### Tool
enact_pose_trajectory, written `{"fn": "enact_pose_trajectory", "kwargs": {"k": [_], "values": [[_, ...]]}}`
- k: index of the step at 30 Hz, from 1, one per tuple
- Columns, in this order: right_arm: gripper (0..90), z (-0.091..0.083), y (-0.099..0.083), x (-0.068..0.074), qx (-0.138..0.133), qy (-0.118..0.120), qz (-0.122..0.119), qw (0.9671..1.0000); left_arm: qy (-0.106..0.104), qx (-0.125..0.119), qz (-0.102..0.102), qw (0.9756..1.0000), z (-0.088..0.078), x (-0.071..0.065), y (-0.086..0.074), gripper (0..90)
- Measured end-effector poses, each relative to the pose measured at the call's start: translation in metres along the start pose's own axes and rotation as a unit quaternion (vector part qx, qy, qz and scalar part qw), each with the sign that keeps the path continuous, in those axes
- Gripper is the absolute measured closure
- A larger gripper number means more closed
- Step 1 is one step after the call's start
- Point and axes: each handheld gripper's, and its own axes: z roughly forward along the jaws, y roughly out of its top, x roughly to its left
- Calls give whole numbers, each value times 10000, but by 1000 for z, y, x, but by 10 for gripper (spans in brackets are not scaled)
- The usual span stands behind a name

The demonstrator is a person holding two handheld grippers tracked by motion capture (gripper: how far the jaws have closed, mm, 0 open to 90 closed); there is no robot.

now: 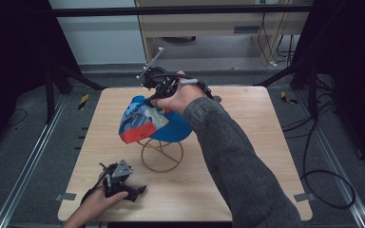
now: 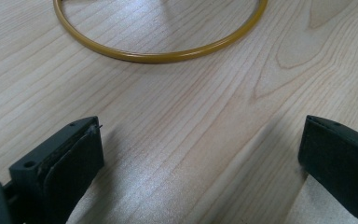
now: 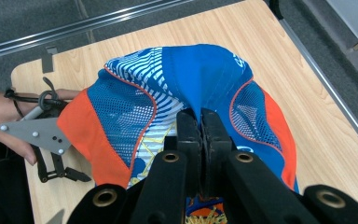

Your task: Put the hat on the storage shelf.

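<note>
- Over the middle of the pale wooden counter (image 1: 247, 190), your right gripper (image 1: 148, 98) has its jaws clenched on a fold of the blue, orange and white mesh cap (image 1: 145, 122), pinching the fabric near its far edge.
- From the right gripper view, the cap (image 3: 186, 93) hangs spread beyond the closed jaws, its blue centre panel running straight out from the pinch; that grip probably lets you steer the whole crown from one point.
- Under the cap stands the gold wire stand (image 1: 162, 154), its round base ring flat on the counter; the cap sits over its upper part, so you seem to be either settling the cap on or lifting it off. Which, the pictures do not say.
- Your left gripper (image 1: 138, 191) rests low at the near left of the counter, jaws released and wide apart with nothing between them, pointing toward the stand's ring (image 2: 158, 56). It looks parked, ready to steady the base if needed.
- Room is generous: bare counter lies right of the stand and along the near edge. The far edge is close behind your right hand (image 1: 178, 97), so keep any pull toward yourself.
</note>
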Motion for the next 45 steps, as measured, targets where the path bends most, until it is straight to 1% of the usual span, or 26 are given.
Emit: {"fn": "enact_pose_trajectory", "kwargs": {"k": [13,20,24,26,28,29,30,32,33,35,45], "values": [[853,4,2,0,50,-9,31,10000,1,-1,-2,10000,0,0,0,0],[835,2,1,-2,25,-35,49,10000,2,-1,-1,10000,0,0,0,0],[796,1,0,-3,33,-45,88,9999,1,-1,0,10000,0,0,0,0],[793,1,0,-3,24,-47,99,9999,0,-1,-3,10000,0,0,0,0],[755,2,0,-1,3,-12,108,9999,0,-1,-2,10000,0,0,0,0],[755,2,0,-1,3,-12,108,9999,0,-1,-2,10000,0,0,0,0],[719,2,0,1,-20,-24,127,9999,1,-1,-3,10000,0,0,0,0],[708,1,0,2,-23,-16,118,9999,1,0,-2,10000,0,0,0,0],[668,0,-1,3,-23,9,109,9999,1,-1,-3,10000,0,0,0,0],[653,-1,-2,3,-39,-6,133,9999,0,-1,-3,10000,0,0,0,0],[494,-13,-11,3,-236,-68,284,9993,1,-3,-4,10000,0,0,0,0]]}}
